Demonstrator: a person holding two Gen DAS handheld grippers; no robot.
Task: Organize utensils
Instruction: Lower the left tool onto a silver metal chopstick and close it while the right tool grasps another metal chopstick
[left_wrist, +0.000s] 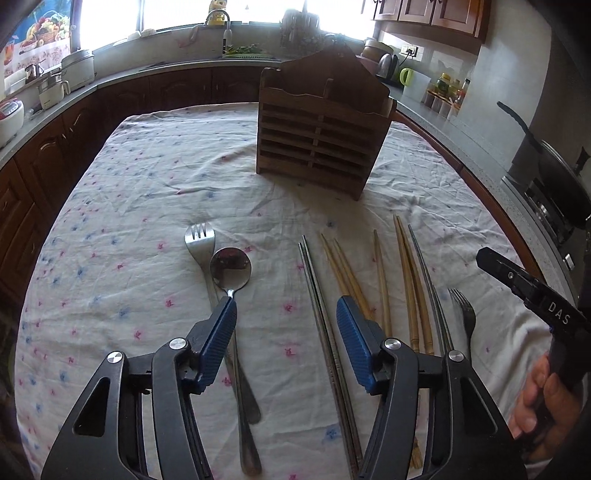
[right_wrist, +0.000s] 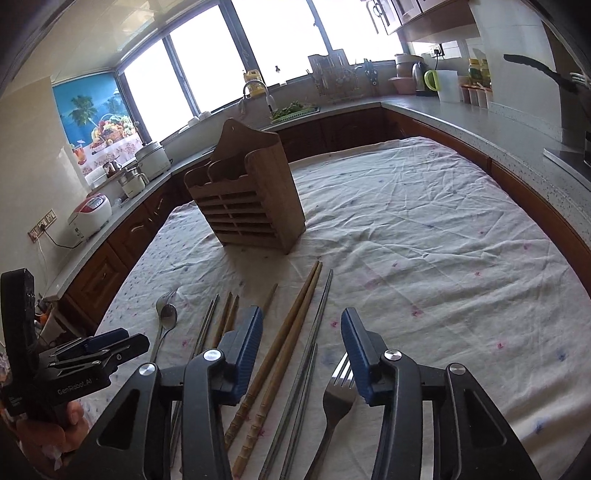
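Utensils (left_wrist: 369, 280) lie on the tablecloth (left_wrist: 147, 177) beneath both spread, empty jaws.

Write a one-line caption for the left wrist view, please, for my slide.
Open left gripper hovers over spoon and metal chopsticks laid before the wooden holder.

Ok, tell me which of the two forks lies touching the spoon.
The fork at the left end of the row: the spoon rests against its neck. The other fork lies apart at the right end.
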